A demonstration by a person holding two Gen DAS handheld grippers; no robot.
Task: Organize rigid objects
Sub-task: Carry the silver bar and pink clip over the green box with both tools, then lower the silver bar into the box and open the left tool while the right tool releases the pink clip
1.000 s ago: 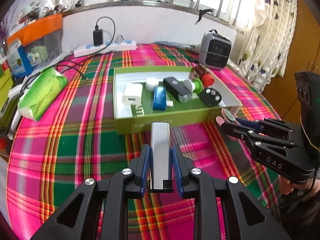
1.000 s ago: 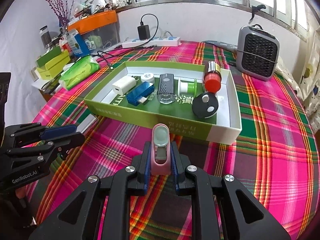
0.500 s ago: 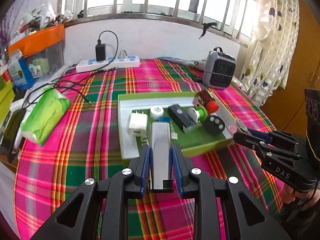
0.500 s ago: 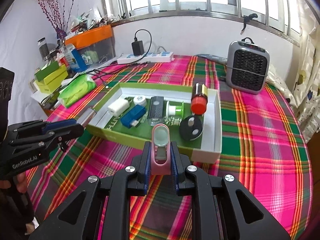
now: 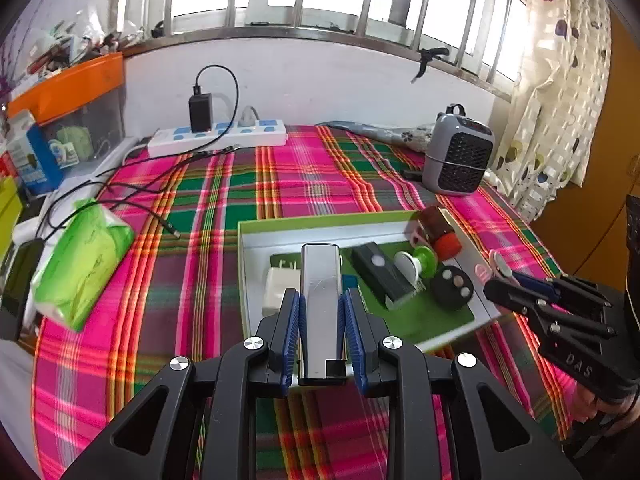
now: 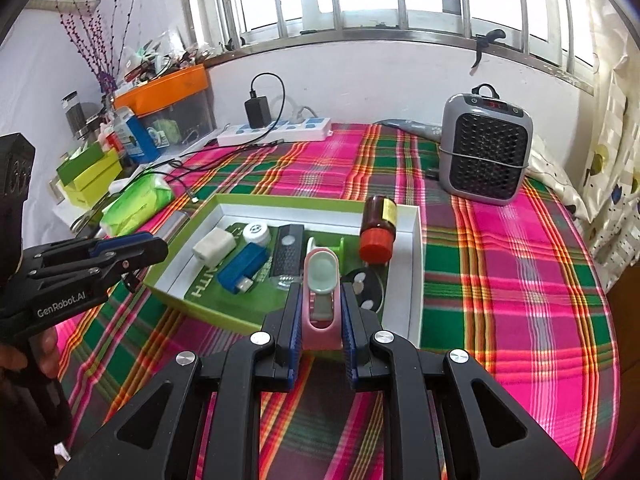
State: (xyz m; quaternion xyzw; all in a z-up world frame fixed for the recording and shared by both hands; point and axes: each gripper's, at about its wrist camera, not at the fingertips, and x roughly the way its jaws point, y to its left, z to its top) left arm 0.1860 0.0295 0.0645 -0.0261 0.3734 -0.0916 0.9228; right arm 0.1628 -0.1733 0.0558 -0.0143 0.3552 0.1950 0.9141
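While each gripper clamped its item, the green box (image 5: 256, 280) lay just beyond the left gripper (image 5: 322, 316), which gripped a silver bar (image 5: 320, 280) pointing lengthwise up-frame, and the right gripper (image 6: 320, 308), which held a pink clip (image 6: 322, 300).

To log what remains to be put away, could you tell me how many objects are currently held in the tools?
2: a silver bar clamped in the left tool, and a pink item clamped in the right tool; neither rests in the green box yet.
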